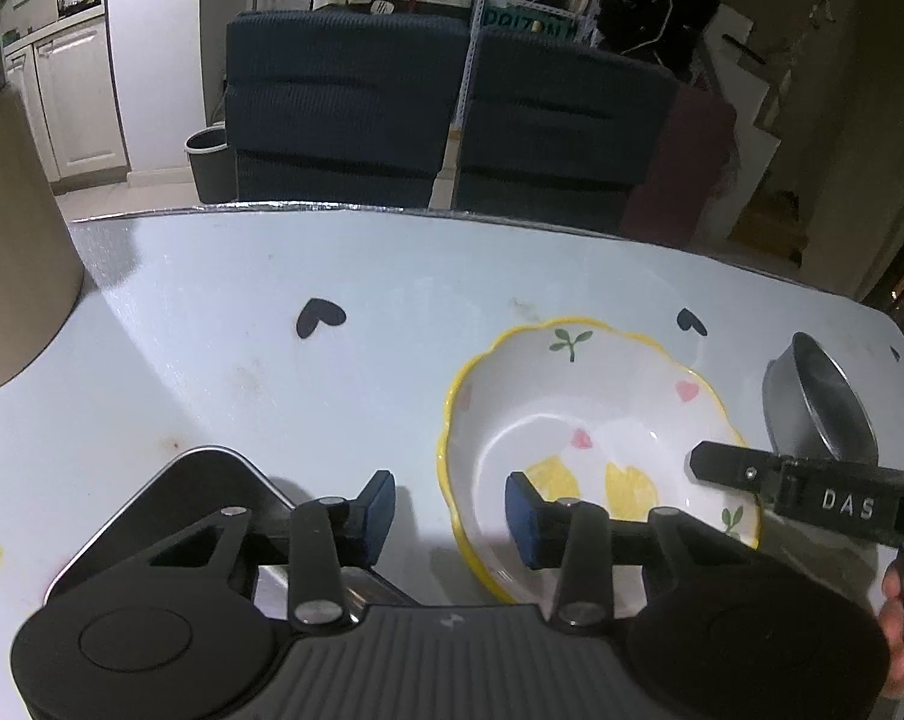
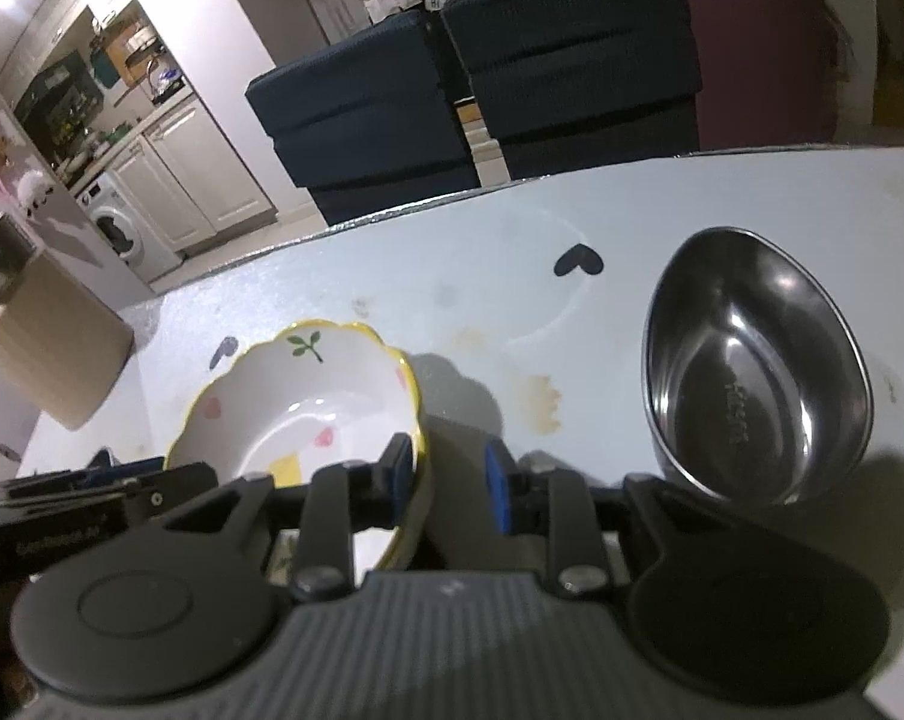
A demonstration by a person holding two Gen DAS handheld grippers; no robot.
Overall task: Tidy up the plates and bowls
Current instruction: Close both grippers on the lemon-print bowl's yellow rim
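Two bowls on the pale table (image 1: 224, 300): flowered bowl (image 1: 595, 456) with wavy yellow rim, steel bowl (image 2: 757, 378) just beside it, apart, no contact visible.

Left gripper (image 1: 450, 519) straddling the flowered bowl's near-left rim: one blue pad outside over the table, other pad (image 1: 520, 516) inside over the bowl floor. Jaws part-open, a clear gap either side of the wall; not pressing as far as can be seen. Dark square tray (image 1: 212, 480) directly below this gripper, partly hidden.

Right gripper (image 2: 449, 483) astride the same bowl's opposite rim: left pad (image 2: 402, 468) at or on the inner wall, right pad standing clear outside. Contact at the inner pad cannot be confirmed; reads as not yet clamped.

Key relation: flowered bowl between the two grippers, each over its own side of the rim, rim wall running across each jaw gap. Both equally near; steel bowl lies off to the right gripper's right, well outside its jaws.

Judgement: next step a two-sided pinch on the rim, then lift. Risk: thin sloped wall slipping if only one side bites.
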